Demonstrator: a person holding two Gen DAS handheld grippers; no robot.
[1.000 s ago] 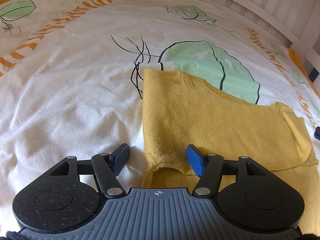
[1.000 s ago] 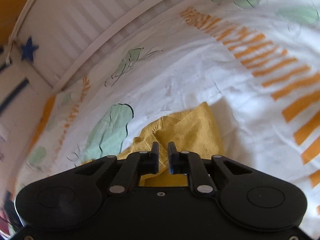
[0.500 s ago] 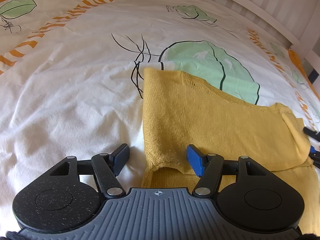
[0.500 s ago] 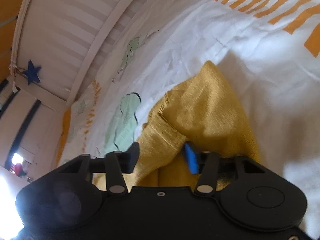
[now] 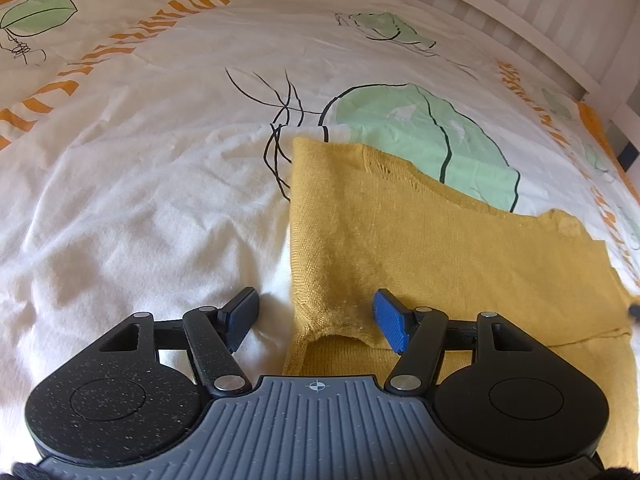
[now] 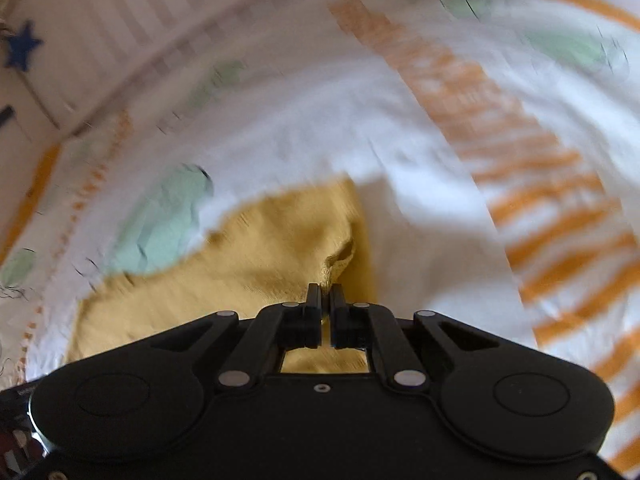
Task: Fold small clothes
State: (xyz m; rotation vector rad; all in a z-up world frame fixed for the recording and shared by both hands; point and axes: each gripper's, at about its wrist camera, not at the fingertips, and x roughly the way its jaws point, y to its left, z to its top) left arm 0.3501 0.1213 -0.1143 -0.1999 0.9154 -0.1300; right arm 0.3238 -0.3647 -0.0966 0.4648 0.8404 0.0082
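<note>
Right wrist view shows the right claw (image 6: 325, 300) pinching the mustard-yellow knitted garment (image 6: 256, 264), likely to carry a fold. The left claw (image 5: 316, 316) rests spread around its edge, seemingly ready to anchor it.

The mustard sweater (image 5: 420, 240) is a matt, fine-ribbed knit, fuzzy along its hem. Under it the bedsheet (image 5: 140, 200) is smooth, thin, crinkled cotton-like cloth with flat printed leaves. The left gripper (image 5: 316, 316) is speckled matt black plastic with ridged blue pads (image 5: 390, 322) and shiny metal pins.
</note>
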